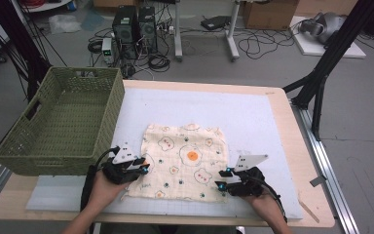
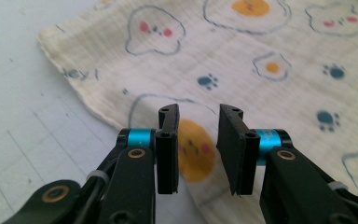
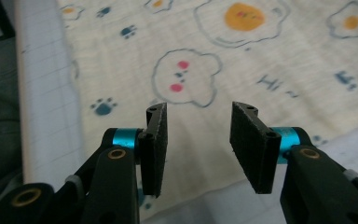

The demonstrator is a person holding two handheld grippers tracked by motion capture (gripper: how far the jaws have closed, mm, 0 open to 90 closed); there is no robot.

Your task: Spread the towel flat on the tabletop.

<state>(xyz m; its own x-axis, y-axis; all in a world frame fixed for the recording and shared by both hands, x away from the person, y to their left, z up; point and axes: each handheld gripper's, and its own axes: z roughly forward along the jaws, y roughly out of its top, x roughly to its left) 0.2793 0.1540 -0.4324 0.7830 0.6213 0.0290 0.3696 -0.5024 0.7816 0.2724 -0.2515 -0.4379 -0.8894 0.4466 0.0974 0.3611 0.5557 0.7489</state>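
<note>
High view: fixed above the person's side, looks fwd and down over the whole table (image 1: pixel 282 146) to the floor beyond. Left gripper view: low, very close over the cloth (image 2: pixel 242 60), looking along its own jaws at the cloth's edge. Right gripper view: same setup, close over the cloth. All three views share the printed cloth; both gripper views also catch the white mat (image 2: pixel 18 102).

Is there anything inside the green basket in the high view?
No, the green basket shows only its bare woven floor, and the printed cloth lies flat on the table beside it.
</note>
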